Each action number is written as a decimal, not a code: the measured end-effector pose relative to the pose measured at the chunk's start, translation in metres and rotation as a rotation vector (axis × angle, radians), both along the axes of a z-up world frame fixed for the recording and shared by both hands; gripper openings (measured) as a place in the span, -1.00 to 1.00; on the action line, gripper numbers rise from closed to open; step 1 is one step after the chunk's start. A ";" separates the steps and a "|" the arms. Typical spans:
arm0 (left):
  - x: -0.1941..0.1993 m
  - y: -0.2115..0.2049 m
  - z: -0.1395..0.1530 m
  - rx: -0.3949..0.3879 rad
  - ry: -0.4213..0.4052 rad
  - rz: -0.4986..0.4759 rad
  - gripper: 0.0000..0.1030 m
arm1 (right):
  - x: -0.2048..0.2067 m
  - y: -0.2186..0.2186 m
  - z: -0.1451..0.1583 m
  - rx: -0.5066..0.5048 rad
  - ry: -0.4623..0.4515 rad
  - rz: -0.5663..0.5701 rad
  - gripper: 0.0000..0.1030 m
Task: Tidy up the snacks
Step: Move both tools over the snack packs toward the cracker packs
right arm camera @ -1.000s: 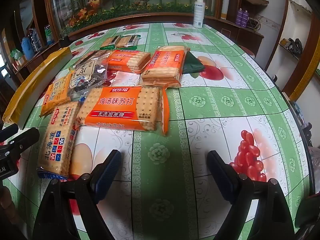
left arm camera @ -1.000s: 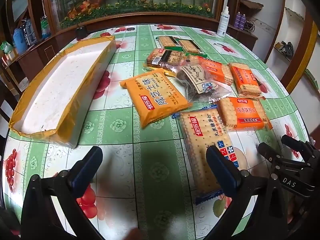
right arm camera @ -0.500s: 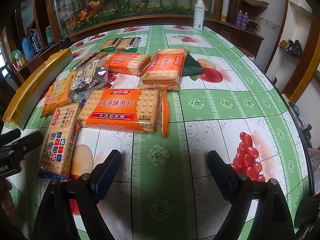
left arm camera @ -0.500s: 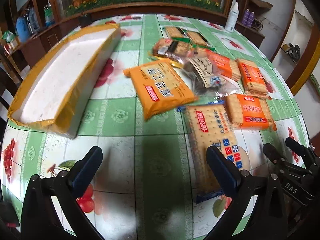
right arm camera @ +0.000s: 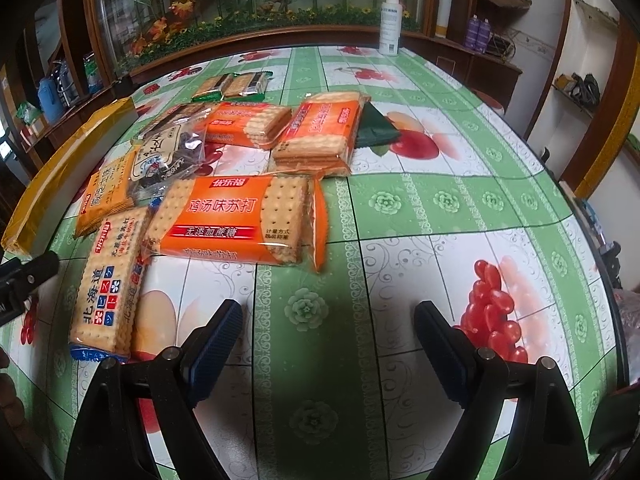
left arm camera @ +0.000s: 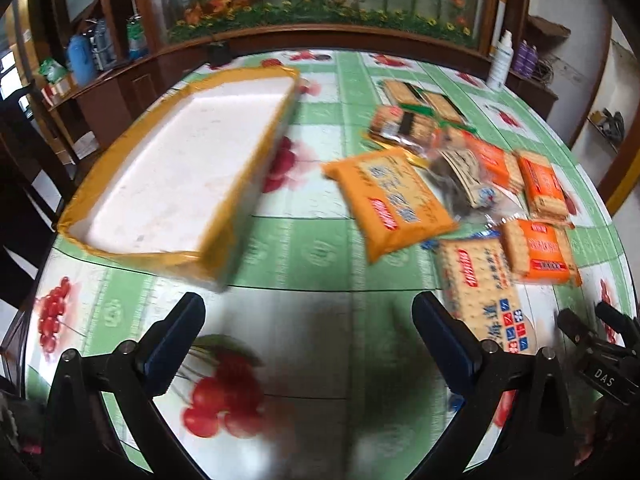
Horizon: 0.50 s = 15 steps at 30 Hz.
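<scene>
Approach step: right gripper (right arm camera: 328, 332) is spread and empty, jaws just widened; orange rectangular plastic cracker packet (right arm camera: 236, 220) lies at eleven o'clock. An advance and closure are judged next.

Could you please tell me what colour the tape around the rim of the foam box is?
Yellow-gold tape wraps the white foam box; clearest in the left wrist view.

My table (right arm camera: 460, 208), under a green cloth printed with fruit, carries a foam tray (left arm camera: 180, 184) at its left, a cluster of biscuit packs (right arm camera: 236, 216) mid-table, and a spray bottle (right arm camera: 390, 24) at its far edge.
</scene>
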<state>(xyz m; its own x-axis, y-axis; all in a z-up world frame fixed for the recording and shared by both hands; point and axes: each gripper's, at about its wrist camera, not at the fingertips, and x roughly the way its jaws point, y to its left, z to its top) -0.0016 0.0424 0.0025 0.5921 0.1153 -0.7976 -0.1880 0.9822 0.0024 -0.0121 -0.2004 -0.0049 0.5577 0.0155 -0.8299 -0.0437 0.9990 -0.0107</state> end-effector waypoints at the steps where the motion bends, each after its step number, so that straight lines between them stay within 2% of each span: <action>1: -0.001 0.003 0.001 -0.007 0.003 0.005 1.00 | 0.001 -0.001 -0.001 0.004 0.004 -0.004 0.91; 8: 0.006 0.003 -0.003 -0.016 0.094 -0.002 1.00 | 0.001 -0.003 -0.001 0.019 0.021 -0.003 0.93; 12: 0.010 -0.028 -0.001 -0.030 0.122 -0.062 1.00 | 0.006 -0.010 0.011 0.022 0.005 0.010 0.93; 15: 0.015 -0.051 0.000 -0.055 0.154 -0.085 1.00 | 0.017 -0.015 0.023 -0.019 -0.011 0.066 0.93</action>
<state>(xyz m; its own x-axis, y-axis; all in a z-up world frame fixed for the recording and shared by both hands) 0.0136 -0.0090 0.0030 0.4685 0.0232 -0.8832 -0.1056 0.9940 -0.0299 0.0051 -0.2158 0.0181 0.5651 0.0372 -0.8242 -0.1093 0.9935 -0.0302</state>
